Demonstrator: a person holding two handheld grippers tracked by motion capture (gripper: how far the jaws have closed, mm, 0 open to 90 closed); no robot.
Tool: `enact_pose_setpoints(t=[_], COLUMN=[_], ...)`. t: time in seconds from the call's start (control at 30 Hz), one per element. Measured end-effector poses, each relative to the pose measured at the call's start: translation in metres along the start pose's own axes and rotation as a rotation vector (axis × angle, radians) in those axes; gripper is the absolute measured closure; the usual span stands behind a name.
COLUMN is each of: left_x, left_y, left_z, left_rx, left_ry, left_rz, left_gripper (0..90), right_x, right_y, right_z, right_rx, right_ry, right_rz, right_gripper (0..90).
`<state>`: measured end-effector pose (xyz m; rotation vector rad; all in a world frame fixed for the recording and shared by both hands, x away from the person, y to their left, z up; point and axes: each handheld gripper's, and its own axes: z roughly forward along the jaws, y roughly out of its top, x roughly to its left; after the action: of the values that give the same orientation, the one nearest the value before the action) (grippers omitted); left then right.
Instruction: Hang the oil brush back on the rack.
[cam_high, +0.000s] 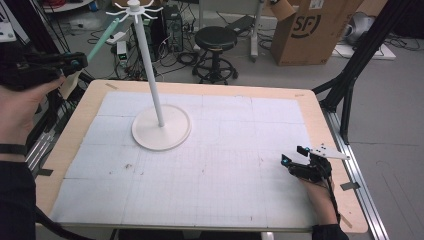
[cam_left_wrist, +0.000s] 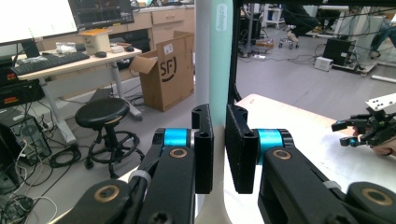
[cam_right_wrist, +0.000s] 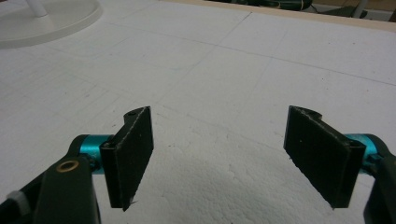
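Left gripper (cam_high: 75, 62) raised at far left, jaws clamped on a mint-green strip (cam_high: 102, 41) aimed toward the hook stand (cam_high: 150, 70) — probably for hanging; right gripper (cam_high: 295, 157) resting near right on the table (cam_high: 225, 150), jaws wide apart and empty.

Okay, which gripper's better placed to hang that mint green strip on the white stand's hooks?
Left. The left gripper is shut on the mint green strip, raised near the white stand hooks. The right gripper sits open and low on the table.
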<state>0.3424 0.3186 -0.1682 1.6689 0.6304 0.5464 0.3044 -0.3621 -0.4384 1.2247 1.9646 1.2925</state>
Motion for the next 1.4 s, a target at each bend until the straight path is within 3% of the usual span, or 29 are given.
enact_pose_setpoints(t=[0.17, 0.4, 0.47, 0.57, 0.83, 0.97, 1.17, 1.4], left_x=[-0.001, -0.002, -0.003, -0.007, -0.019, -0.023, -0.029, -0.039], left_y=[-0.003, -0.009, -0.014, -0.027, -0.088, -0.123, -0.172, -0.221], left_z=[0.005, 0.007, 0.006, 0.006, 0.012, 0.016, 0.02, 0.028], left_rx=[0.012, 0.026, 0.025, 0.046, 0.11, 0.131, 0.16, 0.226], left_ry=[-0.008, -0.007, -0.015, 0.007, -0.009, -0.03, -0.026, -0.021], left_rz=[-0.002, -0.013, -0.017, -0.006, -0.009, -0.042, -0.087, -0.107], left_gripper=[80.5, 64.1, 58.1, 50.7, 34.7, 32.6, 28.2, 25.0], right_x=[0.0, 0.0, 0.0, 0.0, 0.0, 0.001, 0.001, 0.002], right_y=[0.0, 0.0, 0.0, 0.0, 0.0, -0.001, -0.002, -0.002], right_z=[0.0, 0.0, 0.0, 0.0, 0.001, 0.001, 0.003, 0.004], right_rx=[0.0, 0.003, 0.0, 0.0, 0.007, 0.014, 0.023, 0.038], right_ry=[0.001, 0.002, 0.002, 0.002, 0.001, 0.001, -0.002, 0.0], right_rz=[-0.001, -0.002, -0.005, -0.003, -0.004, -0.003, -0.023, -0.027], right_gripper=[23.5, 23.5, 23.5, 23.5, 23.5, 23.5, 23.3, 23.2])
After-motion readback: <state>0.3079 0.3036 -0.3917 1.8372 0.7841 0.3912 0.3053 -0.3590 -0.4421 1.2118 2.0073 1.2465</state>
